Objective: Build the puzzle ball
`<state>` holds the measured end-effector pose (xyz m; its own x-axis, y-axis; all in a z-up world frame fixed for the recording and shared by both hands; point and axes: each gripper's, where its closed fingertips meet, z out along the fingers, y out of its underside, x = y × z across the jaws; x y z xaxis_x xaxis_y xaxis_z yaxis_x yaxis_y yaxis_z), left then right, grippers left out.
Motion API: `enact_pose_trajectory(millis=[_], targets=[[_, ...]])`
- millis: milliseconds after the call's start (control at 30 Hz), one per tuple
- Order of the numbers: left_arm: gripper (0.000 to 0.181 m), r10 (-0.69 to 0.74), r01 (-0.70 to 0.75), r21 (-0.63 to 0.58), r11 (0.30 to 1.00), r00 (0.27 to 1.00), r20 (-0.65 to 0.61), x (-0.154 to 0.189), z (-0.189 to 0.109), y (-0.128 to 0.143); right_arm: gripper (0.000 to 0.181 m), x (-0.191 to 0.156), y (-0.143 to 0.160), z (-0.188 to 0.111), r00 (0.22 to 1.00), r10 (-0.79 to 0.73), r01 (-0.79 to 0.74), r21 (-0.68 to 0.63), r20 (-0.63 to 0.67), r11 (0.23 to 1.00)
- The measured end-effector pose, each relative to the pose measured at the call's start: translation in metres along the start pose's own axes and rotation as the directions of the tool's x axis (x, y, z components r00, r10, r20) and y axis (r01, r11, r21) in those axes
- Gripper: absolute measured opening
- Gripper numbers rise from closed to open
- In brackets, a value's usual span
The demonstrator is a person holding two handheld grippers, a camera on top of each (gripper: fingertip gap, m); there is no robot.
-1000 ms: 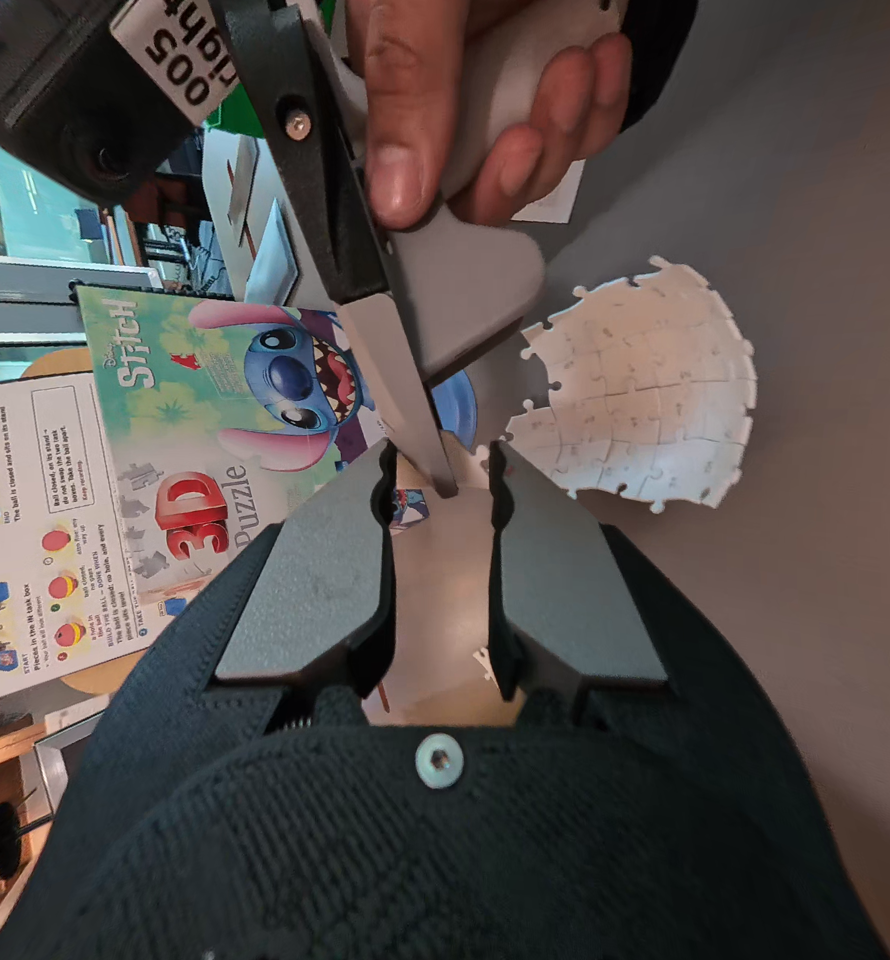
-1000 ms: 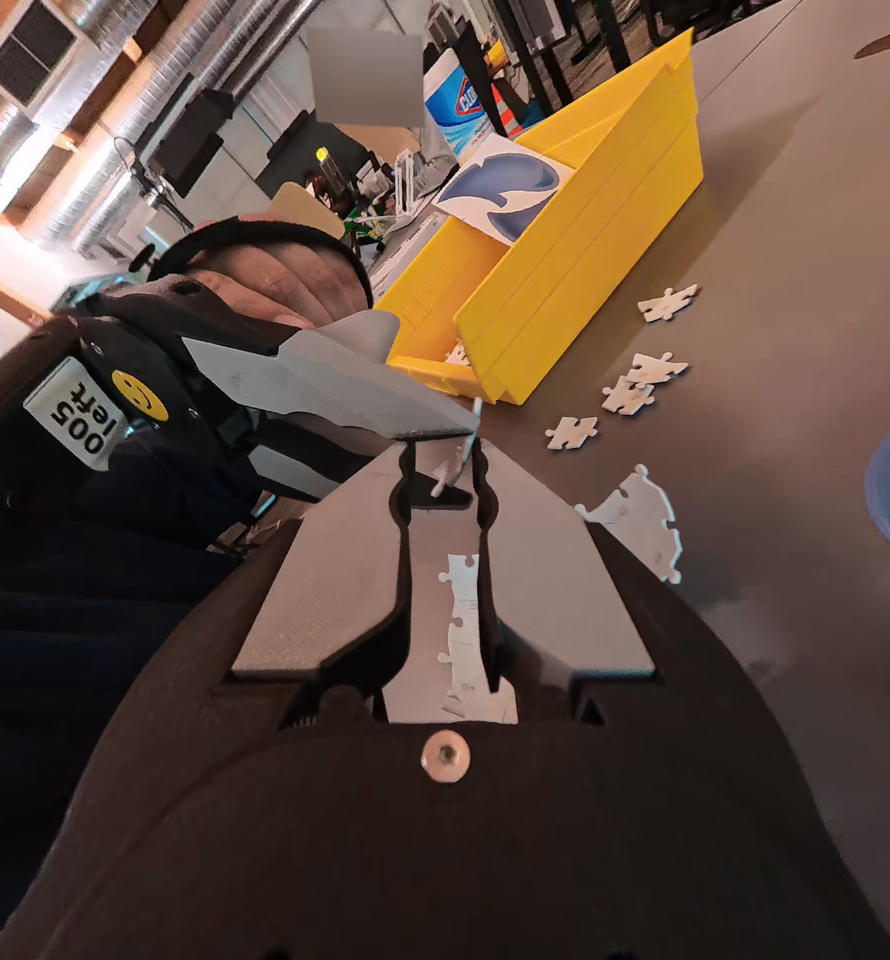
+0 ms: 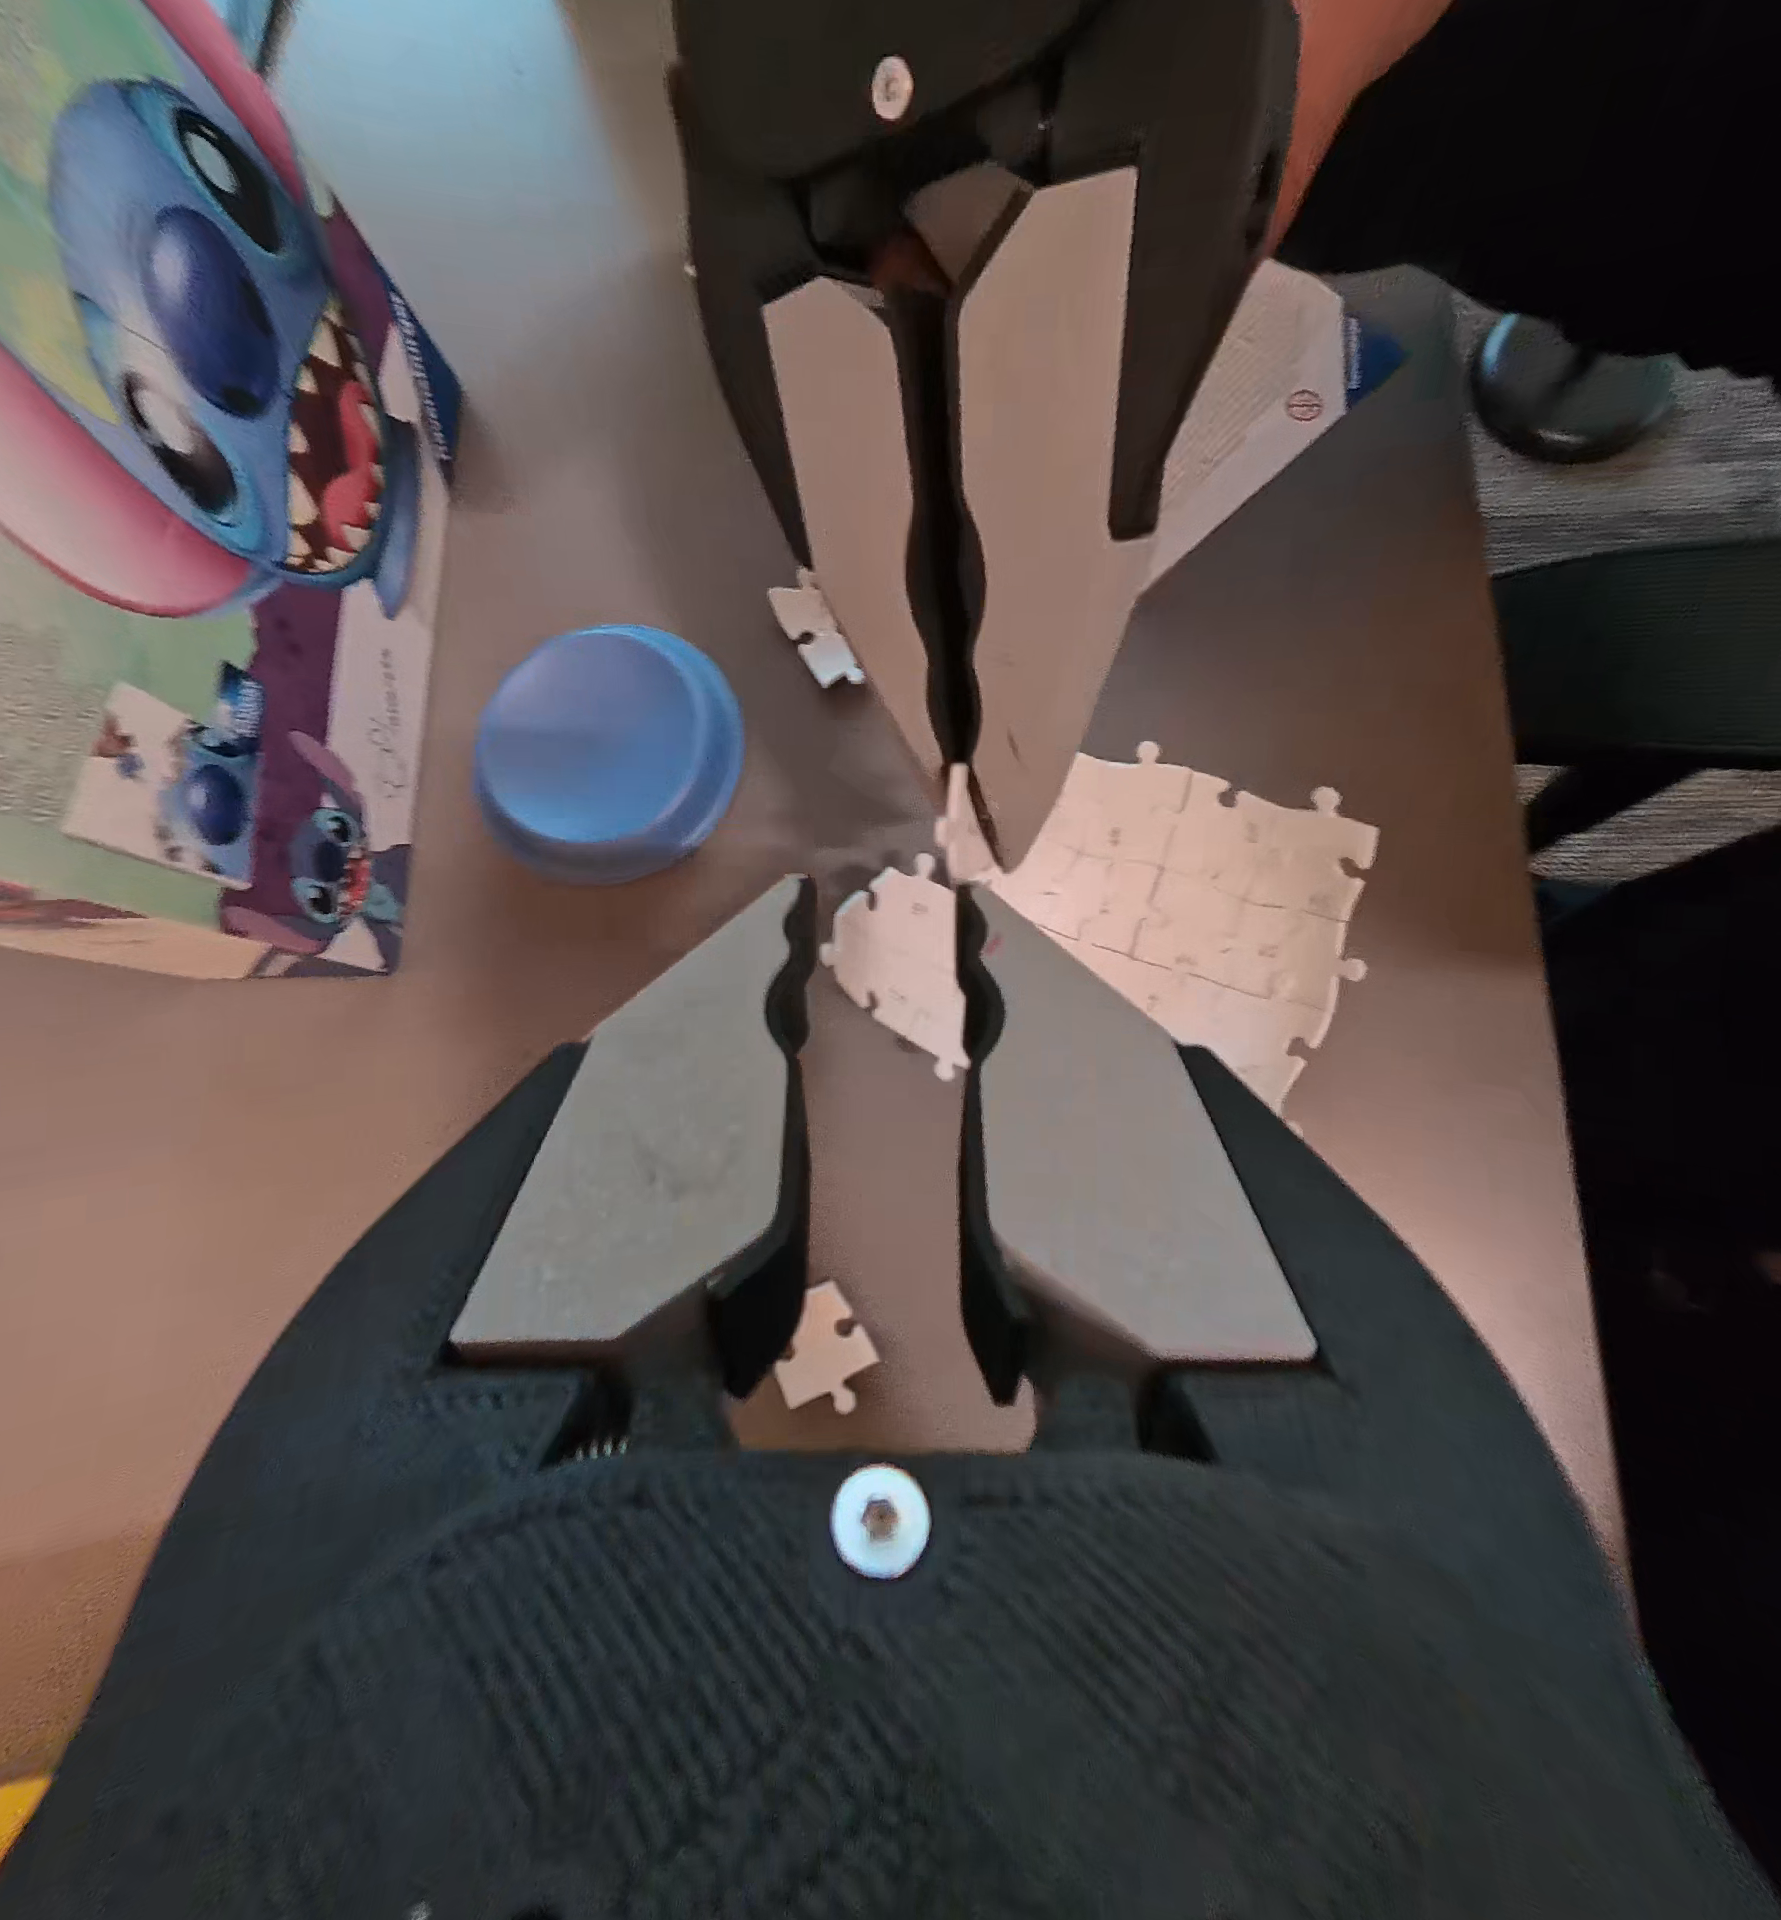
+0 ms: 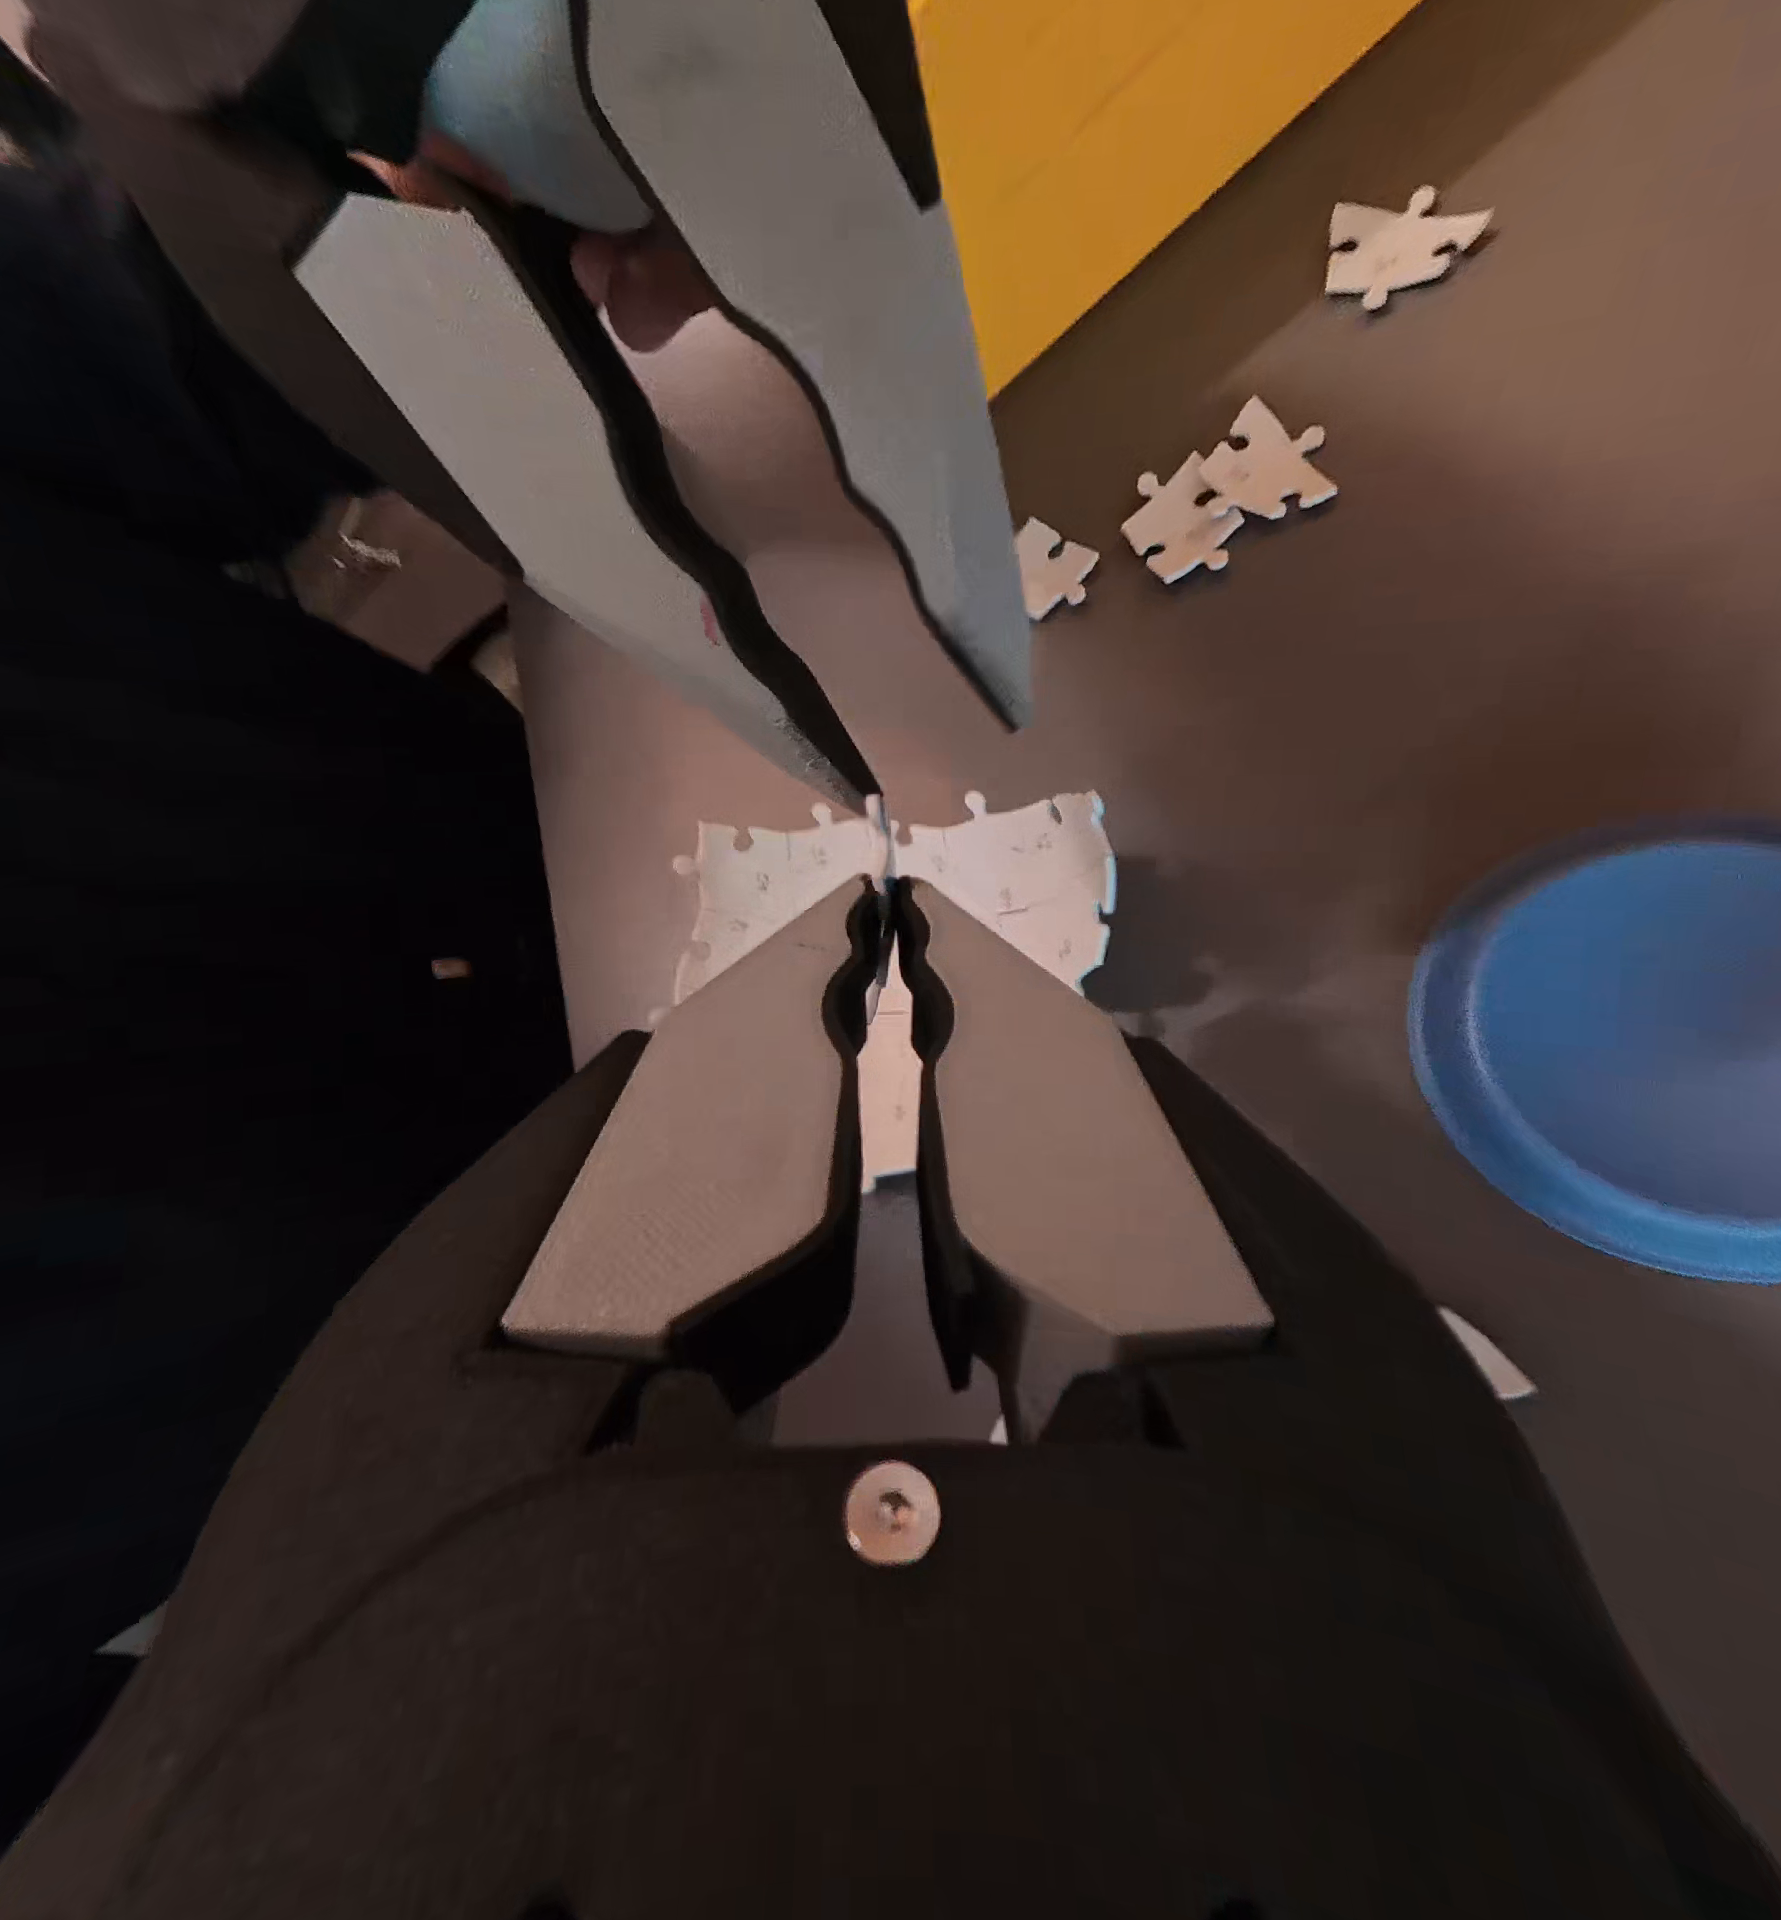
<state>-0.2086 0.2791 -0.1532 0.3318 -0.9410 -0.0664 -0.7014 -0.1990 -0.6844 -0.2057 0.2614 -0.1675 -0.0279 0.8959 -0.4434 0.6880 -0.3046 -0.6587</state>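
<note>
Right gripper (image 4: 884,894) clamped on single puzzle piece (image 3: 961,826), tip-to-tip opposite left gripper (image 3: 881,904), which gapes empty. Piece held edge-on above assembled panel (image 3: 1208,904) at table's (image 3: 242,1195) right, likely for joining.

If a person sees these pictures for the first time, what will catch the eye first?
Two grippers meet tip to tip: the right gripper pinches a white puzzle piece, and the left gripper faces it, open. Under them lies a white joined puzzle sheet on the brown table, with a blue round lid nearby.
</note>
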Motion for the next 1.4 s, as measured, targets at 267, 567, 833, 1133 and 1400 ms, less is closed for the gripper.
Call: enact_pose_trajectory(millis=[267, 567, 833, 1133, 1400], targets=[[0.023, -0.086, 0.095, 0.022, 0.995, 0.964, -0.25, 0.026, 0.004, -0.003, 0.0, -0.005, 0.008, 0.0, 0.998, -0.053, 0.054, -0.088, 0.019, 0.995], [0.0, -0.076, 0.094, 0.058, 0.994, 0.963, -0.26, 0.028, 0.006, -0.014, 0.001, -0.012, 0.01, -0.004, 0.996, -0.07, 0.073, -0.086, 0.047, 0.994], [0.0, -0.263, 0.291, 0.354, 0.889, 0.957, -0.126, -0.016, -0.03, -0.044, 0.01, -0.009, -0.005, -0.02, 0.999, 0.026, -0.036, 0.233, 0.046, 0.972], [0.0, -0.357, 0.391, 0.486, 0.781, 0.919, -0.165, -0.014, -0.042, -0.046, 0.01, -0.005, -0.039, -0.043, 0.997, 0.08, -0.062, 0.459, -0.02, 0.886], [0.0, -0.369, 0.408, 0.481, 0.776, 0.912, -0.18, -0.002, -0.038, -0.034, 0.0, -0.011, -0.039, -0.039, 0.997, 0.074, -0.058, 0.441, -0.019, 0.895]])
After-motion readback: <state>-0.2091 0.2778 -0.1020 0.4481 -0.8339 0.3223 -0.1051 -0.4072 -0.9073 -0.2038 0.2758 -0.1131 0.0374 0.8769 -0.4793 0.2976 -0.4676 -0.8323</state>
